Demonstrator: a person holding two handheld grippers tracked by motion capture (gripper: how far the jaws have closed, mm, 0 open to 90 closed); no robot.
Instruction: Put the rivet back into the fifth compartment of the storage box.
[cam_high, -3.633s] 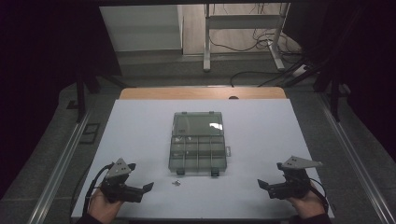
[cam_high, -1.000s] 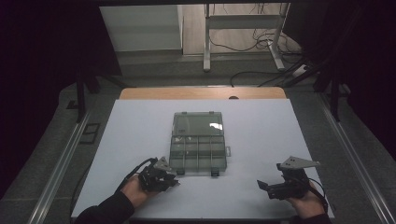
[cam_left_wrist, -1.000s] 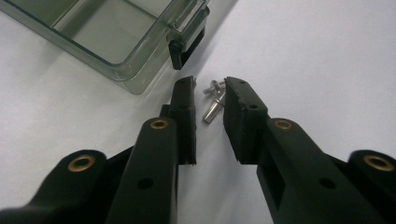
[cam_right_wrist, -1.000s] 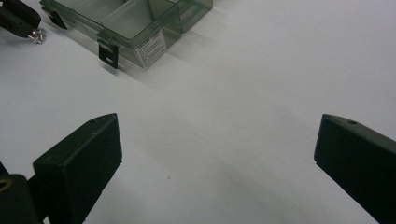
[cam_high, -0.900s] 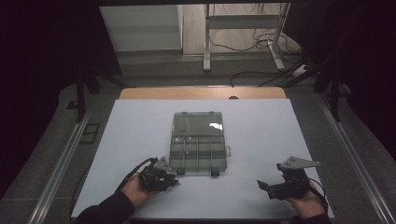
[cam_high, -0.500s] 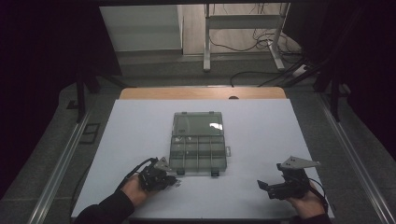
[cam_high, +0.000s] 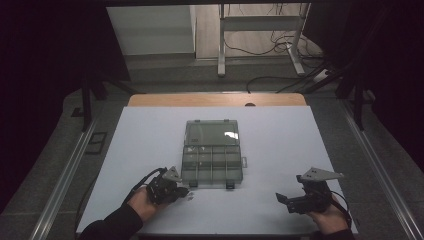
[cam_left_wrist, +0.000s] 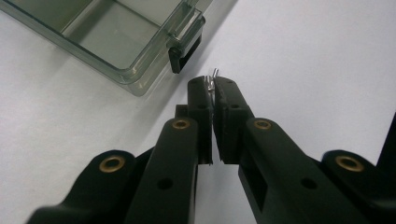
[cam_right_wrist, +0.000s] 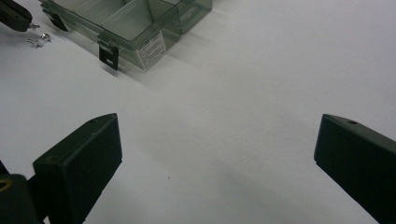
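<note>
Screw in grip: a small silver screw (cam_left_wrist: 212, 84) sits pinched at the very tips of the left gripper (cam_left_wrist: 212, 91), its jaws having just been closing onto it; only a sliver of metal shows between the pads.
Where it is: low over the white table (cam_high: 150, 140), just beside the near left corner of the organizer box (cam_high: 212, 160), close to that corner's black latch (cam_left_wrist: 183, 55).
Other screws: a few more small silver pieces (cam_right_wrist: 37, 39) lie loose on the table by that same corner, near the left gripper's tip; how many, I cannot tell.
Organizer box: clear grey plastic, lid (cam_high: 211, 132) swung open and lying flat behind the tray; the compartments (cam_left_wrist: 116, 32) I can see look empty.
Left gripper: narrow, clamped on the screw, held in the person's left hand (cam_high: 142, 200) at the near edge.
Right gripper: the right gripper (cam_high: 300, 199) rests well apart at the near right, jaws wide with nothing between them.
Done: judging from this, the first pick is made.
Left: carrying the screw over the tray wall, dropping it into a compartment, fetching the remaining pieces, and likely closing the lid.
</note>
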